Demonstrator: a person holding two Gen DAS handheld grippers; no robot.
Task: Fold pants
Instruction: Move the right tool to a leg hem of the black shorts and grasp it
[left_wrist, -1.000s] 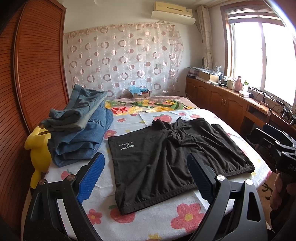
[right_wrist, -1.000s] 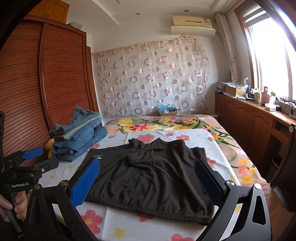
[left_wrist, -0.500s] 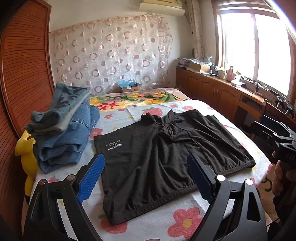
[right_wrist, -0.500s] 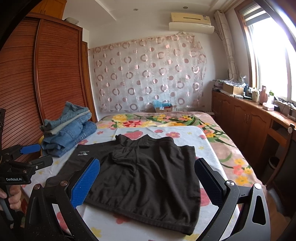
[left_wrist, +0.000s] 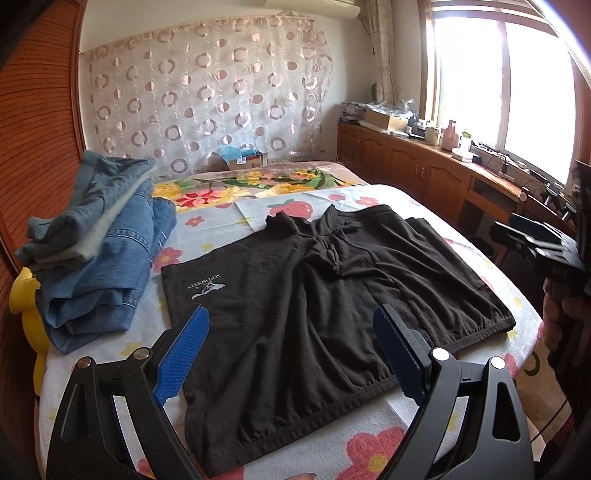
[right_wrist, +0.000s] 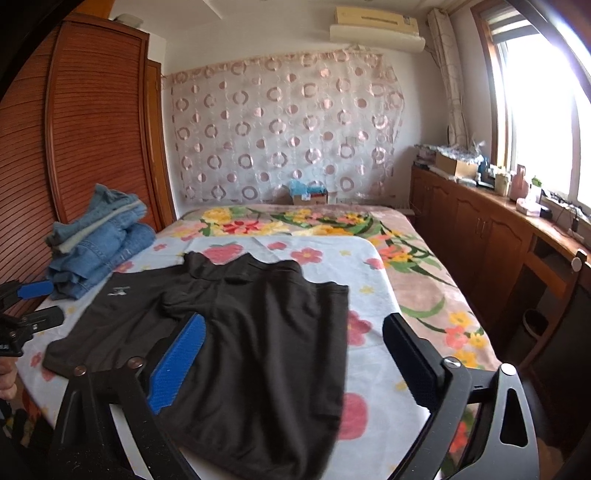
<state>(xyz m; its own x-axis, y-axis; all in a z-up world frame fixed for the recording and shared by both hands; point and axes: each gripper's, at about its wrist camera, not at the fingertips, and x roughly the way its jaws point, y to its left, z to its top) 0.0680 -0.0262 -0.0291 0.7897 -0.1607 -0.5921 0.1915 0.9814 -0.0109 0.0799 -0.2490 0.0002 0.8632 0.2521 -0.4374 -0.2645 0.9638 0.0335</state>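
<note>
Left wrist view shows the black pants spread flat and unfolded on the floral bedsheet, now larger in frame than a second ago as both grippers close in. The left gripper is released and empty; the right gripper, jaws just narrowing slightly, grips nothing. A first grasp looks imminent. Folded jeans lie beside.

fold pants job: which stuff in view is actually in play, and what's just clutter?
In play:
- black shorts, spread flat on the bed
- left gripper, fingers apart, nothing held
- right gripper, fingers apart, nothing held

Lying about:
- stack of folded jeans at the bed's edge
- yellow plush toy
- cardboard box by the curtain
- clutter on the window counter
</note>
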